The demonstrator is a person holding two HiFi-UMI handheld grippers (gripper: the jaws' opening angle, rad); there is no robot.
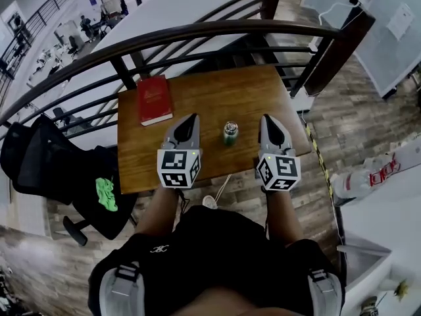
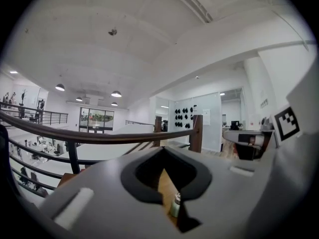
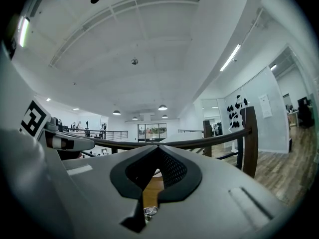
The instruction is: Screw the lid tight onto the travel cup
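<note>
Fingers — left gripper (image 1: 193,118) closed, empty | right gripper (image 1: 268,120) same | cup (image 1: 230,132) untouched

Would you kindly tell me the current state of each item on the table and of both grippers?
Travel cup: upright on the table, untouched.
Red book: closed, lying flat.
Left gripper: shut, empty.
Right gripper: shut, empty.

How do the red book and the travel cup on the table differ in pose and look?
The red book lies flat near the far left corner of the table; the travel cup stands upright near its middle. The red book is broad and red; the travel cup is slim, green with a silvery top. Both rest on the table, untouched.
</note>
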